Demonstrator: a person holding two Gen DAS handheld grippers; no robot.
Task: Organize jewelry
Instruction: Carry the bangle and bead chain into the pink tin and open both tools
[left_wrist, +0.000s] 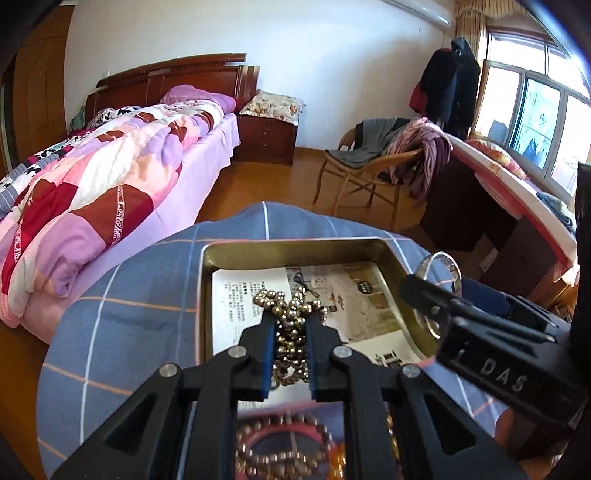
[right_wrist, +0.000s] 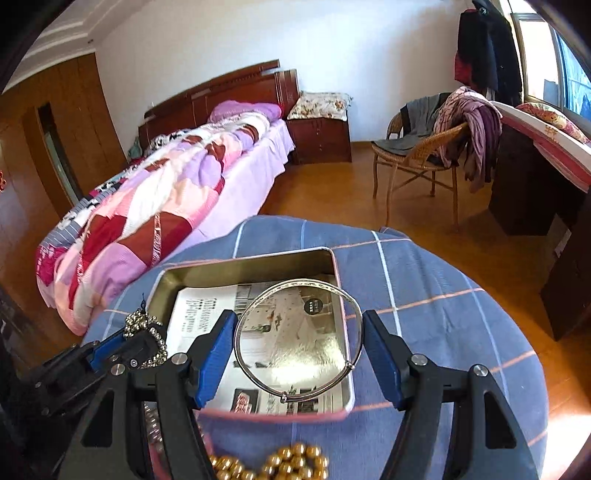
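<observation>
Right wrist view: right hand-held gripper (right_wrist: 301, 354) clamps the silver bangle (right_wrist: 298, 338), ring face toward camera.

Two close wrist views, shared tin (left_wrist: 295, 248)

left tool (left_wrist: 291, 334): blue pads clamped on a bunched silver bead chain (left_wrist: 291, 317), held over the tin
tin (left_wrist: 295, 246): open, gold inside, printed paper (left_wrist: 251, 295) lining the bottom
right tool (left_wrist: 439, 299): enters from the right, silver bangle (left_wrist: 445, 260) at its tip above the tin's right edge
table (left_wrist: 140, 295): blue checked cloth; bead bracelets (left_wrist: 280, 446) at near edge, blurred
</observation>
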